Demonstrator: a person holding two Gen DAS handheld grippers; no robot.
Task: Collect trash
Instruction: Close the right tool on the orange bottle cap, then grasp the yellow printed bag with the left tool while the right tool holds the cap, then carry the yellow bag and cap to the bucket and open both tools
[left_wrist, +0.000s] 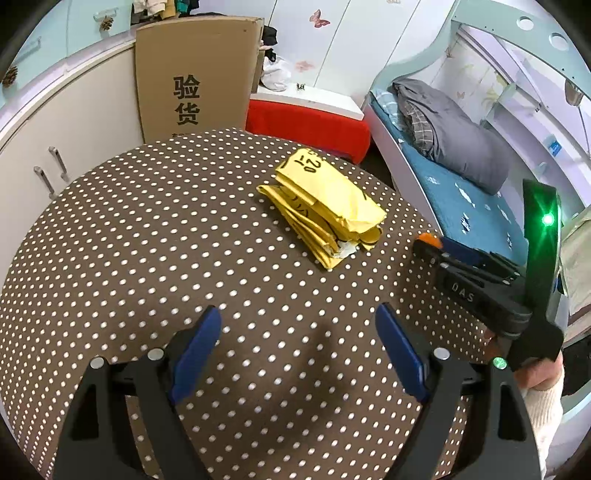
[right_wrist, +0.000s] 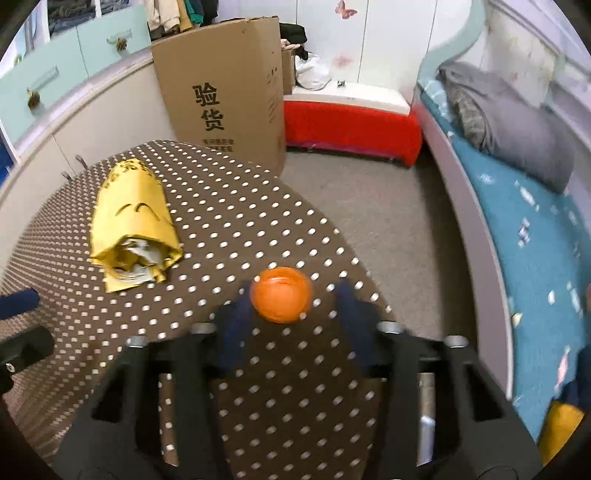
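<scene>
On the brown polka-dot desk (left_wrist: 147, 240), toward its far side, lies a crumpled yellow mailer bag (left_wrist: 325, 206), folded over itself with white paper showing at its torn end. Near the desk's right edge sits a small orange cap (right_wrist: 281, 294), well apart from the bag. The right tool (right_wrist: 291, 306) has its dark blue fingers spread on either side of the cap; the cap lies between them near their tips, and the blur hides whether either finger touches it. The left tool (left_wrist: 295, 354) hovers over the near part of the desk, its blue fingers spread wide with nothing between them. Beyond the far edge stands a tall cardboard box (left_wrist: 192, 77).
</scene>
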